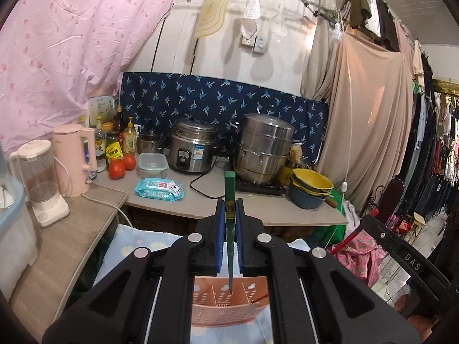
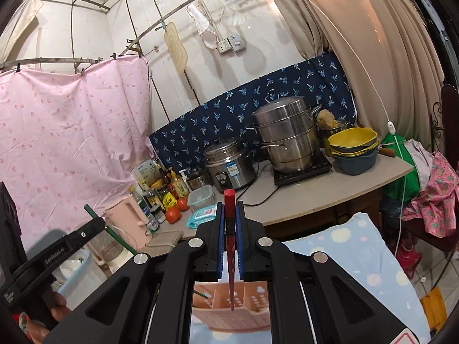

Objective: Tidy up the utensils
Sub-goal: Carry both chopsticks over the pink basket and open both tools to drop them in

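Left gripper [image 1: 229, 215] was clamped on a green chopstick [image 1: 230, 197], held steeply with its tapered tip over the middle compartment of the pink perforated plastic utensil caddy [image 1: 229, 309], probably for dropping in. Right gripper [image 2: 229, 218] was likewise pinched shut on a red chopstick [image 2: 229, 206], glossy and square-ended, tip above the same caddy, which was sat on a pale blue dotted cloth [image 2: 352, 246].

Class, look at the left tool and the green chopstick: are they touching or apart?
Touching. In the left wrist view the left tool has its blue pads closed against both sides of the green chopstick, with no gap showing.
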The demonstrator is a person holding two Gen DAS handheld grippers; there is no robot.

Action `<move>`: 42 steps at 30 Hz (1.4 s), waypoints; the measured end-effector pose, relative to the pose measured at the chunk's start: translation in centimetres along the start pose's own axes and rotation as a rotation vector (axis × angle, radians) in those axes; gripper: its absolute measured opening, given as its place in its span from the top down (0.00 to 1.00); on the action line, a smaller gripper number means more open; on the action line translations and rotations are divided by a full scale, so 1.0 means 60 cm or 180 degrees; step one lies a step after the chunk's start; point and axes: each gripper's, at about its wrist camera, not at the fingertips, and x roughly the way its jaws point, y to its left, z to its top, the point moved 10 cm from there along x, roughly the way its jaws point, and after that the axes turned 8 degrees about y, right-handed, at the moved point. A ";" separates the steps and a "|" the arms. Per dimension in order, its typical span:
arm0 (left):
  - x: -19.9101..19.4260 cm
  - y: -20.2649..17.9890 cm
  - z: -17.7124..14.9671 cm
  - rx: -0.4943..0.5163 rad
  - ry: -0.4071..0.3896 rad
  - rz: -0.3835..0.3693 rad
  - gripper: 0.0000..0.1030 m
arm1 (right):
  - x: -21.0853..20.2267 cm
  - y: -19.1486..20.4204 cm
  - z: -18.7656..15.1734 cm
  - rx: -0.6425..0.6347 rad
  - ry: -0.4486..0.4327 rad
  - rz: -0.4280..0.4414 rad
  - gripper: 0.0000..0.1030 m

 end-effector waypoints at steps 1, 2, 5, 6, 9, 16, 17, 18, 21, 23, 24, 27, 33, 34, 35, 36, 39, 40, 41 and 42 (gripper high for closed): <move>0.011 0.002 -0.003 -0.0004 0.0026 0.0012 0.93 | 0.012 0.000 0.001 0.0014 0.0005 0.0014 0.93; 0.018 0.004 -0.006 -0.0007 0.0051 0.0023 0.93 | 0.022 0.001 -0.001 0.0020 0.0016 0.0017 0.93; 0.051 0.013 -0.029 -0.0022 0.0176 0.0042 0.93 | 0.060 -0.001 -0.016 0.0006 0.0112 0.0000 0.93; 0.061 0.017 -0.040 -0.0022 0.0226 0.0052 0.93 | 0.071 -0.004 -0.024 0.0002 0.0157 -0.0008 0.93; 0.084 0.026 -0.067 -0.0032 0.0340 0.0088 0.93 | 0.101 -0.014 -0.059 -0.0013 0.0321 -0.0042 0.93; 0.111 0.045 -0.109 -0.0093 0.0512 0.0123 0.93 | 0.147 -0.038 -0.125 0.0028 0.0603 -0.0106 0.93; 0.113 0.047 -0.114 -0.0097 0.0533 0.0128 0.93 | 0.150 -0.040 -0.131 0.0032 0.0627 -0.0107 0.93; 0.115 0.049 -0.118 -0.0105 0.0553 0.0135 0.93 | 0.153 -0.041 -0.135 0.0033 0.0643 -0.0112 0.93; 0.120 0.055 -0.129 -0.0130 0.0603 0.0158 0.92 | 0.157 -0.040 -0.144 0.0010 0.0681 -0.0119 0.92; 0.120 0.059 -0.134 -0.0138 0.0612 0.0194 0.92 | 0.156 -0.040 -0.146 -0.0012 0.0672 -0.0143 0.88; 0.118 0.062 -0.136 -0.0140 0.0609 0.0234 0.88 | 0.153 -0.040 -0.147 -0.0026 0.0655 -0.0175 0.81; 0.106 0.070 -0.137 -0.0173 0.0559 0.0312 0.63 | 0.141 -0.041 -0.148 -0.0024 0.0597 -0.0208 0.66; 0.076 0.075 -0.139 -0.0181 0.0517 0.0326 0.61 | 0.116 -0.043 -0.154 -0.0012 0.0600 -0.0217 0.66; 0.071 0.075 -0.140 -0.0180 0.0513 0.0332 0.61 | 0.110 -0.043 -0.157 -0.0010 0.0600 -0.0215 0.66; 0.065 0.075 -0.142 -0.0179 0.0510 0.0343 0.61 | 0.105 -0.043 -0.158 -0.0010 0.0598 -0.0216 0.66; 0.057 0.075 -0.145 -0.0167 0.0506 0.0348 0.61 | 0.098 -0.043 -0.161 -0.0017 0.0598 -0.0221 0.66; 0.036 0.075 -0.158 -0.0143 0.0508 0.0376 0.61 | 0.078 -0.043 -0.175 -0.0050 0.0614 -0.0241 0.66; 0.028 0.076 -0.167 -0.0140 0.0518 0.0389 0.61 | 0.069 -0.044 -0.184 -0.0060 0.0630 -0.0252 0.66; 0.023 0.077 -0.172 -0.0137 0.0526 0.0392 0.61 | 0.063 -0.045 -0.190 -0.0065 0.0643 -0.0260 0.66; 0.016 0.079 -0.184 -0.0138 0.0553 0.0398 0.61 | 0.055 -0.047 -0.201 -0.0061 0.0668 -0.0266 0.66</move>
